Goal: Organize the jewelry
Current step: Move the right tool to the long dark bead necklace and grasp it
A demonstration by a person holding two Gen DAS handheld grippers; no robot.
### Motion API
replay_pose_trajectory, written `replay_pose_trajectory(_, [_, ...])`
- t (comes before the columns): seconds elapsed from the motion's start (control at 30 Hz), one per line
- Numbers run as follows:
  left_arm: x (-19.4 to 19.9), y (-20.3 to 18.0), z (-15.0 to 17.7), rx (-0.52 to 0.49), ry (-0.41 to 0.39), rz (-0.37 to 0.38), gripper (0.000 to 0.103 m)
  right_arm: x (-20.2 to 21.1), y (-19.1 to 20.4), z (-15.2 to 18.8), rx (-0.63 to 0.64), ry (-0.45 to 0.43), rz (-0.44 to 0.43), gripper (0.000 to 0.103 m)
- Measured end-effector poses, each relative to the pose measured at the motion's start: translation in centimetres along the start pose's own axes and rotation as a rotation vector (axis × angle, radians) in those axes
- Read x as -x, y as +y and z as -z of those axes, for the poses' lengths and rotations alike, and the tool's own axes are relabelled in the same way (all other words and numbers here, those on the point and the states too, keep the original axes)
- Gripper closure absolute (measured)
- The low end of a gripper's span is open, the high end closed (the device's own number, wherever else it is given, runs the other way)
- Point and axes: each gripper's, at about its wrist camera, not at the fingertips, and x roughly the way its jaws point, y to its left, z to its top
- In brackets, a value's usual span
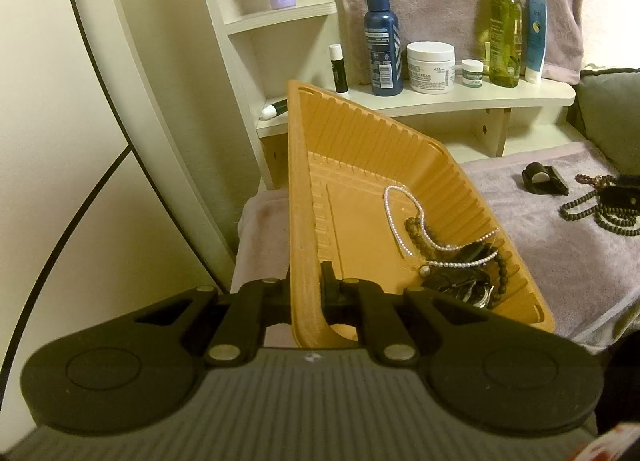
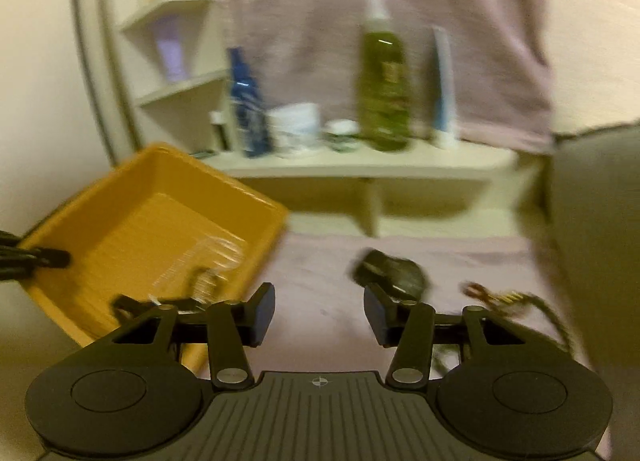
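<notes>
The orange plastic tray (image 1: 404, 197) is where the jewelry is going, and I have it tipped up off the mauve towel (image 1: 532, 221) that covers the surface, its low corner toward me. A white pearl necklace (image 1: 400, 217), a dark beaded bracelet (image 1: 500, 265) and some shiny black pieces I cannot name have slid together into that low corner.

I judge the sorting to be partway done. A dark beaded necklace (image 1: 596, 213) and a reddish bead strand (image 1: 592, 180) lie on the towel well apart from the tray, near a small black object with a pale round face (image 1: 540, 178) that I cannot identify.

My left gripper (image 1: 306, 281) is clamped on the tray's near rim, one finger outside the wall and one inside, so that hand is the tray's only support.

My right gripper (image 2: 319, 315) is about half open and empty, with bare towel showing between its fingers. Its view is blurred, but it faces the black object and the strands beyond.

The next move, as I see it, is to bring the right gripper down over one strand, pinch it where the beads bunch, and carry it across into the tray. The left needs to keep the tray steady so the pieces inside do not spill.
</notes>
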Motion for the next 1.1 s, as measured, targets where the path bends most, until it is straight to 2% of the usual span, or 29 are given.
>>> replay_pose_trajectory(0.17, [0.0,-0.1,-0.1,-0.008,0.003,-0.003,0.096,0.7,-2.2,1.0,-0.036,0.013,0.070,0.053])
replay_pose_trajectory(0.57, [0.1,-0.3,-0.2,-0.014,0.007,-0.006,0.096,0.7,-4.5,2.9,0.049,0.067,0.205,0.053])
replay_pose_trajectory(0.83, [0.0,-0.2,-0.2,-0.013,0.009,-0.007,0.096,0.5,-7.2,3.9,0.031,0.098,0.337,0.053])
replay_pose_trajectory(1.1, [-0.1,-0.1,-0.1,-0.015,0.011,-0.010,0.096,-1.4,-7.8,3.9,0.131,0.120,0.291,0.053])
